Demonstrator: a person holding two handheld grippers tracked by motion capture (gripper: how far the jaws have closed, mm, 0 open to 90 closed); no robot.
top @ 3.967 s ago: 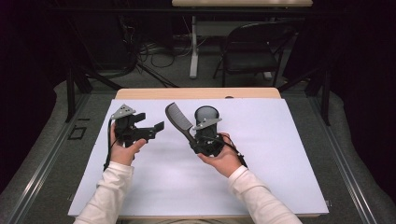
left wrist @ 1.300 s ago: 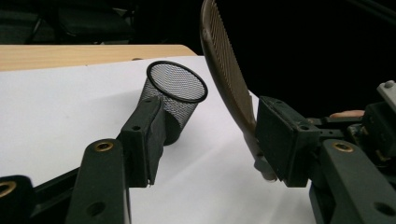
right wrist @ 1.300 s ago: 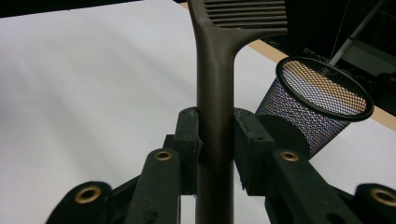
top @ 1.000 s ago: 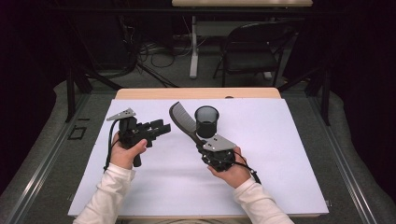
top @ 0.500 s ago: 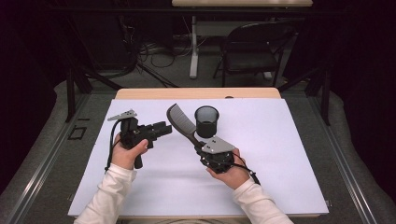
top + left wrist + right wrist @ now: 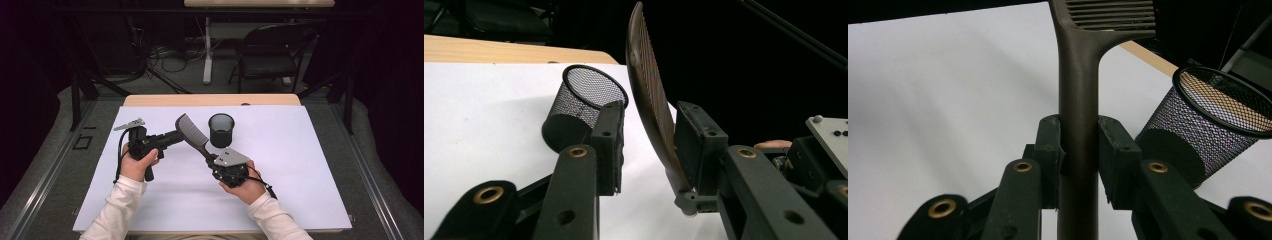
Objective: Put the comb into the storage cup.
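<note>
since four seconds back: comb (image 6: 191,129) tipped toward 10 o'clock, left tongs (image 6: 176,136) brought up to its toothed head, jaws just closing, one pad touching, not yet pinching. right tongs (image 6: 1079,150) pressed on handle. item: dark plastic comb, fine teeth, slim handle, held above bench (image 6: 300,165), mesh cup (image 6: 221,130) at 3 o'clock. advice: close squarely across spine before right lets go.
</note>
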